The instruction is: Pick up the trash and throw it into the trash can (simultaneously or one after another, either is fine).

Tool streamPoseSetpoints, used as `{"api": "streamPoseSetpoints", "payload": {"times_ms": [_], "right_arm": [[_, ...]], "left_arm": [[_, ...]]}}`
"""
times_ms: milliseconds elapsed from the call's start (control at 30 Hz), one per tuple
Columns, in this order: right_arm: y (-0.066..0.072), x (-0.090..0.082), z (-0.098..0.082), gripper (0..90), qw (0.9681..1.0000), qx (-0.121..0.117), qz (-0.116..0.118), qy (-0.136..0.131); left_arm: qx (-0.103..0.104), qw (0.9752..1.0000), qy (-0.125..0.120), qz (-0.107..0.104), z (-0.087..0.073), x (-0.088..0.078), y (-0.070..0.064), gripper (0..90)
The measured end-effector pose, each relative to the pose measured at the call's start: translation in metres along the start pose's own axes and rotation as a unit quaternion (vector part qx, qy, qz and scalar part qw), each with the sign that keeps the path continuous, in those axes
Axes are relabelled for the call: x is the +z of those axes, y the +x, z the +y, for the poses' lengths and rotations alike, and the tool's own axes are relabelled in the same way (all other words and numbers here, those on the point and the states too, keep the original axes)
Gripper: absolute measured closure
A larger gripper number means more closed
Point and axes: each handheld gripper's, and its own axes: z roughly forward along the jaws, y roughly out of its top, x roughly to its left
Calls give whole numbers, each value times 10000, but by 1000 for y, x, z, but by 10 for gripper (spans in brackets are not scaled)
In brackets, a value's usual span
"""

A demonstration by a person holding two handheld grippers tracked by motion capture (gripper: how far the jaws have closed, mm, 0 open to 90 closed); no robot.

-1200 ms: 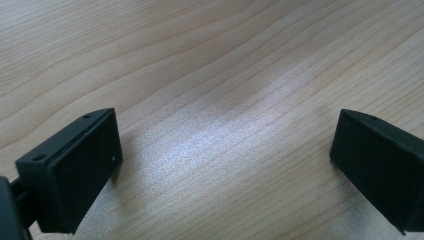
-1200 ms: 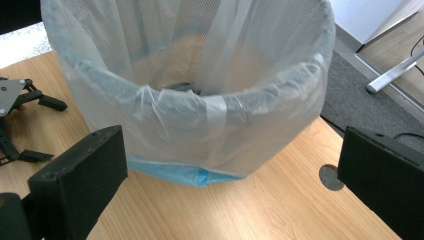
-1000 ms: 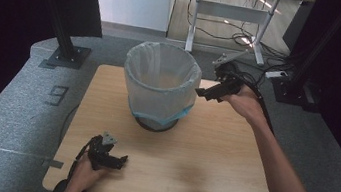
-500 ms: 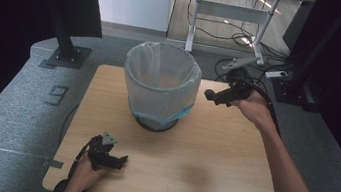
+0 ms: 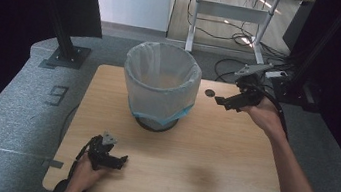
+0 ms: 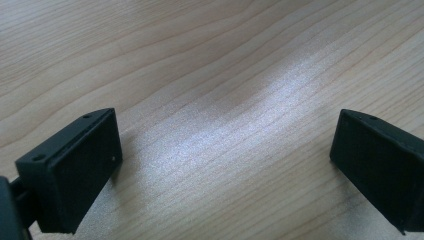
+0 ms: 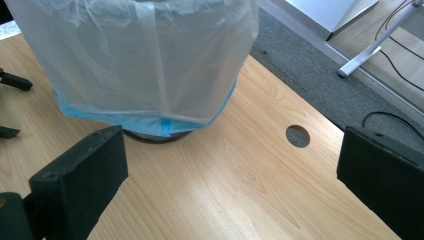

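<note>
Standing on the far half of the wooden bench [image 5: 210,157] is a round bin [image 5: 160,87] lined with a thin, translucent plastic bag [image 7: 145,55]. The bag is folded over the rim and hangs down the outside wall, where a blue edge shows near the bottom, just above the bin's dark base.

The right gripper [image 5: 231,100] is held in the air to the right of the bin, near its rim but apart from it, with its fingers [image 7: 80,185] pointing towards the bin. In the right gripper view the two black fingers stand wide apart with nothing between them; beyond them lie the draped bag, the bin's base and a small round hole [image 7: 298,136] in the bench top. The same hole shows in the high view just beside the gripper, between it and the bin. A black cable trails from this gripper back along the person's right forearm, which reaches in from the lower right.

The left gripper [image 5: 116,161] rests low at the near left part of the bench, well apart from the bin, held in the person's left hand [image 5: 82,174] with a small grey plate on its top. In the left gripper view its fingers [image 6: 75,170] are also spread wide, and between them is bare wood grain with a soft patch of reflected light.

Around the bench lies grey carpeted floor, with a black stand foot [image 5: 65,56] off to the far left.
</note>
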Motion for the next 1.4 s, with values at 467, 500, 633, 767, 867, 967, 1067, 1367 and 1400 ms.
{"api": "streamPoseSetpoints", "payload": {"times_ms": [467,500,633,767,867,967,1067,1367,1400], "right_arm": [[-17,-14,-28,0,9996,166,-241,-63],[-18,-15,-30,0,9995,170,-252,-61],[-22,-19,-39,0,9992,222,-318,-74],[-25,-22,-49,0,9989,254,-392,-45],[-27,-24,-56,0,9986,281,-451,-38],[-28,-26,-61,0,9983,306,-488,-49],[-29,-28,-67,0,9980,329,-527,-78],[-28,-29,-86,0,9977,345,-582,-61],[-27,-28,-89,0,9976,355,-587,-56]], "left_arm": [[0,10000,-1,1,0,0,0,0],[1,10000,-1,1,0,0,0,0],[0,10000,-2,2,0,0,0,0],[-11,10000,-2,10,0,0,0,0],[-13,10000,-3,12,0,0,0,0],[-14,10000,-1,13,0,0,0,0],[-16,10000,-2,14,0,0,0,0],[-13,10000,3,15,0,0,0,0],[-13,10000,3,16,0,0,0,0]]}}
